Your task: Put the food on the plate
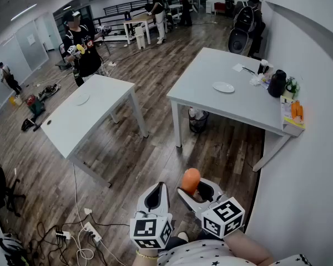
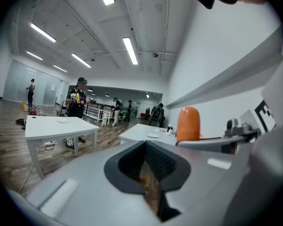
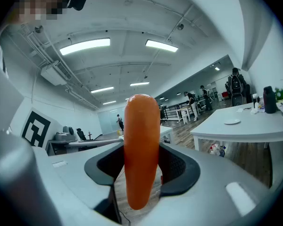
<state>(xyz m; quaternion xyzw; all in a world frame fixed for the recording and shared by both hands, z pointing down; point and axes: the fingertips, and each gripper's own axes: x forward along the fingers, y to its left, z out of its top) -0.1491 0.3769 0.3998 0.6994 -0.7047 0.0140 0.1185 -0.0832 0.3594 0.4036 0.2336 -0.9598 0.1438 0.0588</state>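
The right gripper (image 3: 142, 167) clamps its fingers on an upright orange sausage (image 3: 142, 140) (left gripper (image 2: 148, 163) fingers together, empty).

Right claw (image 1: 196, 193) sits low in frame, jaws clamped on an orange round-ended food piece (image 1: 190, 179) that stands upright between them. Left claw (image 1: 155, 196) is just left of it, jaws look together, nothing in them. Well ahead and right of the right claw is a white rectangular worktop (image 1: 211, 71) carrying a small white round plate (image 1: 223, 87), with a black jug (image 1: 277, 83) right of the plate. Ahead-left of the left claw is a second white worktop (image 1: 94, 115). Left of the left claw, a white power strip (image 1: 90, 230) with cables lies on the brown wood-plank floor (image 1: 150, 154).
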